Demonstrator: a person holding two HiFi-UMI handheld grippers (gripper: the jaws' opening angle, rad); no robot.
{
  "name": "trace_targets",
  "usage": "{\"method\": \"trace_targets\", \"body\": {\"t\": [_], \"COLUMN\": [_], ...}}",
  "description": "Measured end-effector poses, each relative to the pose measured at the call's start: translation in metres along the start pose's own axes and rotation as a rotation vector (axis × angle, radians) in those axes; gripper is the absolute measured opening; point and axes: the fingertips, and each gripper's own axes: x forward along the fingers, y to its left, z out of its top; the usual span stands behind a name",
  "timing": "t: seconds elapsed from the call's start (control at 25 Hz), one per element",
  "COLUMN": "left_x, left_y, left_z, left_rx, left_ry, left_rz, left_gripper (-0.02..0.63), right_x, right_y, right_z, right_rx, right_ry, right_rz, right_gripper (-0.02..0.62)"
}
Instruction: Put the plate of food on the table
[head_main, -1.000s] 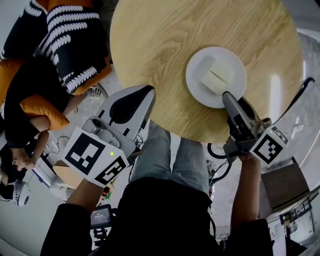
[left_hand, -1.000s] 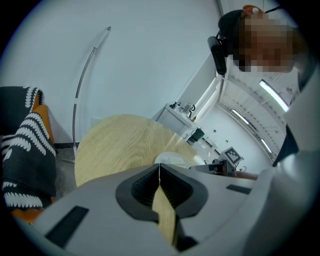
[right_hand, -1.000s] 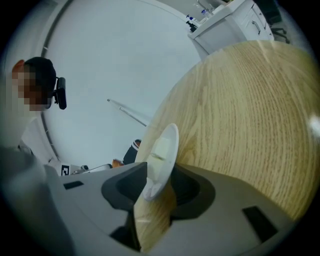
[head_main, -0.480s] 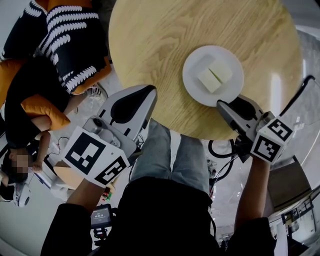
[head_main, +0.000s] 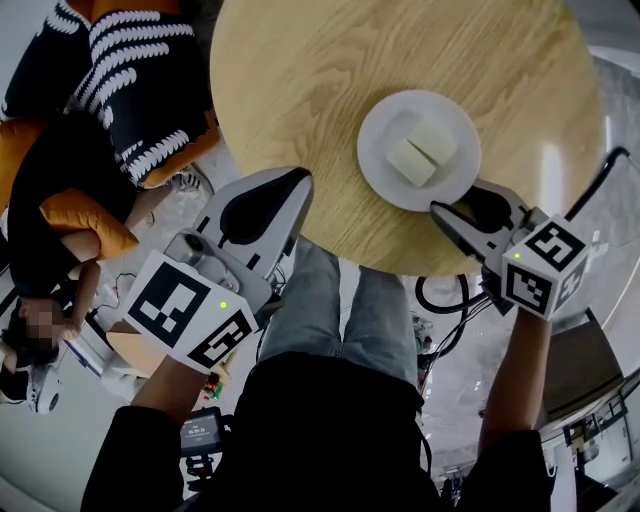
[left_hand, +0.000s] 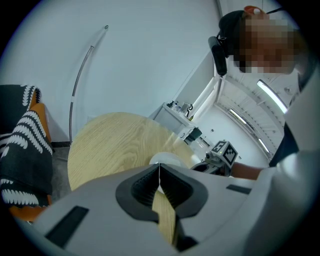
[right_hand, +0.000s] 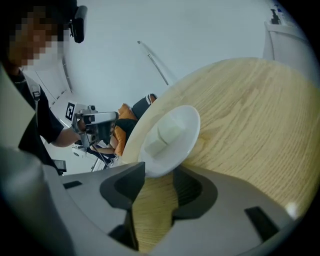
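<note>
The white plate sits flat on the round wood bench, on its right side and close to the near edge. 2 pale blocks of food lie side by side in the middle of it. The plate looks set down, so the job seems almost done.

The right hand-held gripper is just on the near side of the plate and points down at it. Its jaws are spread, and they have just been opening. Only bare wood shows between them. The plate's near rim is right at the tips, but the pads do not squeeze it. I think the jaws are wide so the gripper can pull back and not drag the plate along.

The left hand-held gripper hangs at the near left edge of the bench, well apart from the plate. Its jaws are pressed together with nothing in them. It has no job here, so it is out of the way.
</note>
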Motion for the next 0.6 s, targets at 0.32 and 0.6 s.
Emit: {"method": "trace_targets", "body": {"t": [0.32,0.6], "left_x": [-0.001,-0.005], "left_y": [-0.008,-0.015], "left_z": [0.002,0.002], "left_rx": [0.009,0.011], "left_ry": [-0.005,-0.016], "left_rz": [-0.006,-0.006], "left_gripper": [0.011,0.011], "right_x": [-0.001,0.002], "right_y": [0.009,0.01], "right_z": [0.001,-0.007], "right_rx": [-0.028,-0.133], "right_ry": [0.016,0.083], "right_rz": [0.049,0.038], "right_gripper": [0.23,0.236]}}
